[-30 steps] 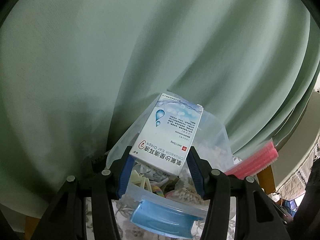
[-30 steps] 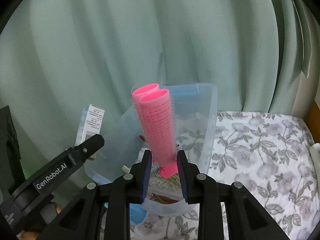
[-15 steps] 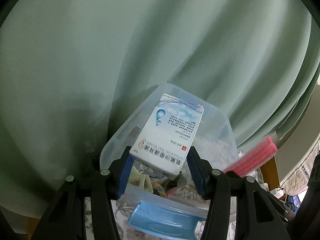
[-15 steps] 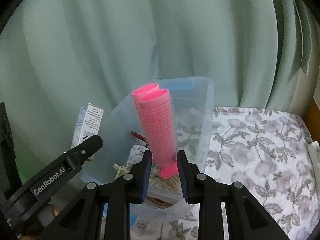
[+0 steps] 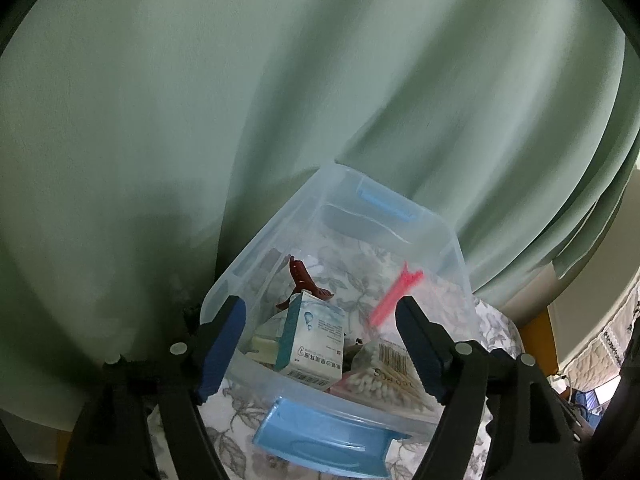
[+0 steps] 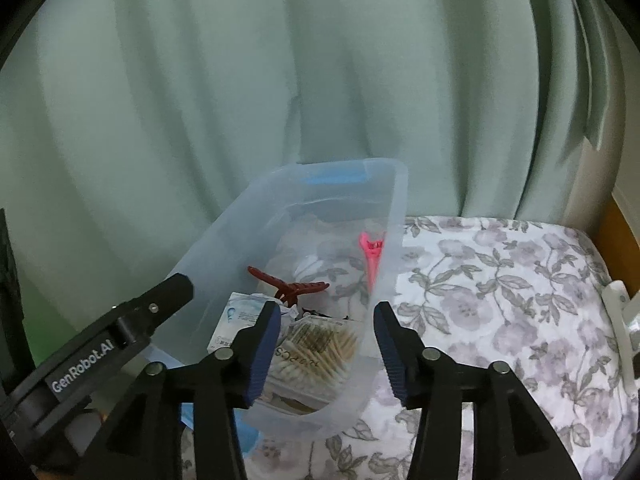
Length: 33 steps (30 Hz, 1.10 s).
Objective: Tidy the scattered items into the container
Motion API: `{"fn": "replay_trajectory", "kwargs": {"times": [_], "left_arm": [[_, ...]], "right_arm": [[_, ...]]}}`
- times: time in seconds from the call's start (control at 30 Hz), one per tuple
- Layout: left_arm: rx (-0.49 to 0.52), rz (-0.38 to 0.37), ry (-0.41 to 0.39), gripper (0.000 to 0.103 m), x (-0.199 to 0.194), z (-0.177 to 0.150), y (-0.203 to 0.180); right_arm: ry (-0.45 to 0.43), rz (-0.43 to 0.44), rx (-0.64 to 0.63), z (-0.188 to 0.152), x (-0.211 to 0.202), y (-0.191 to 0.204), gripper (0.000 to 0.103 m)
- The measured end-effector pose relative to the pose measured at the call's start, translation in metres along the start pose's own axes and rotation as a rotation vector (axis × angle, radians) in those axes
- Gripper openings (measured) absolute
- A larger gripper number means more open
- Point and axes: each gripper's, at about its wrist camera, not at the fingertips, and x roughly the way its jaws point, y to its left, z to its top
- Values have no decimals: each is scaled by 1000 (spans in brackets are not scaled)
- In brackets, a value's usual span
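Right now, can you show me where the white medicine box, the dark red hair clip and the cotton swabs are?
white medicine box (image 5: 316, 344), left wrist view, on its printed front face.
dark red hair clip (image 6: 294, 286), right wrist view, on its toothed body.
cotton swabs (image 6: 320, 350), right wrist view, on the clear pack's top.

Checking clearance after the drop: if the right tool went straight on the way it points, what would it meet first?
Probably the clear container: its near right wall stands between the open right tool's fingers, with the cotton swab box just inside. Depth is uncertain.
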Motion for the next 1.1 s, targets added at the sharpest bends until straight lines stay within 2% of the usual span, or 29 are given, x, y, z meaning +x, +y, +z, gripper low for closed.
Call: {"fn": "replay_trajectory", "kwargs": {"times": [0.23, 0.3, 0.43, 0.87, 1.1], "left_arm": [[48, 11, 15, 81, -1, 0, -14], [67, 20, 12, 85, -5, -1, -21], [109, 44, -4, 86, -14, -1, -33], [218, 102, -58, 86, -62, -6, -78], [268, 98, -62, 86, -84, -12, -99]], "right_arm": [[12, -21, 19, 2, -11, -8, 60], [16, -28, 35, 1, -15, -11, 61], [13, -32, 61, 1, -25, -18, 61], [-17, -52, 125, 2, -71, -40, 62], [-20, -55, 136, 1, -92, -47, 66]]}}
